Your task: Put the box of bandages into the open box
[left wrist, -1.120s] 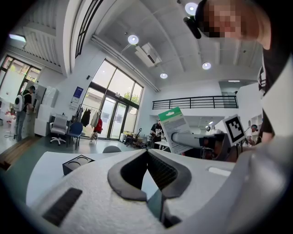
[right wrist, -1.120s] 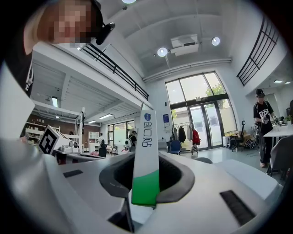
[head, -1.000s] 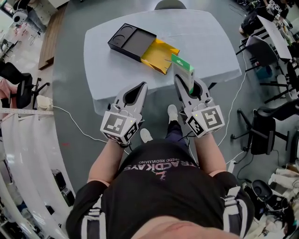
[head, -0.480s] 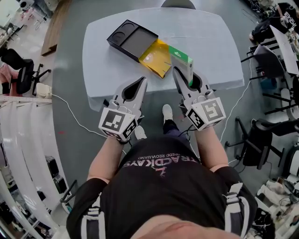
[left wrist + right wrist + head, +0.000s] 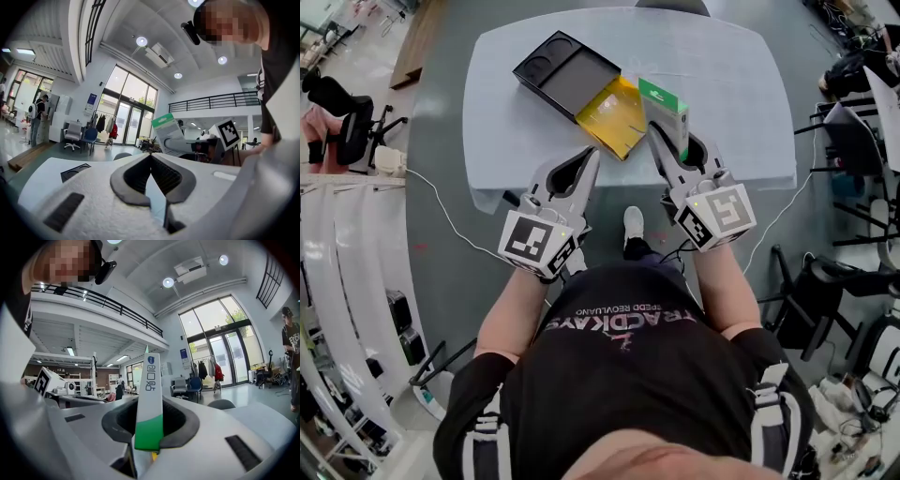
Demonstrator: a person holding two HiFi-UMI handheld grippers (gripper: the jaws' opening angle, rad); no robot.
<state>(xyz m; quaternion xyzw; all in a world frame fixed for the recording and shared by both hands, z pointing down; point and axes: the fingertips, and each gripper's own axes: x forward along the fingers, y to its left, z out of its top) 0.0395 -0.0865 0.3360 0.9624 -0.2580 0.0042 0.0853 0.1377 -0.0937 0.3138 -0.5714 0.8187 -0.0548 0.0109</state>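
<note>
Right gripper [image 5: 675, 142] clamps the box of bandages [image 5: 664, 111] between its jaws at centre right of the head view. The left gripper [image 5: 589, 157], lower left of it, has its jaws together on nothing. White and green, with blue print on its narrow side, the box of bandages stands on edge in the grip, over the near part of the table [image 5: 741, 112]. Just left of it lies the yellow panel [image 5: 614, 117] of the open box [image 5: 567, 75], whose black tray, with a round hollow at one end, sits slantwise toward the upper left. Bare tabletop spreads right of the grip and beyond the tray. Farther out, a chair [image 5: 670, 5] stands at the table's far edge, a black chair [image 5: 347, 131] at the left, and a white cable [image 5: 441, 220] trails across the floor.
</note>
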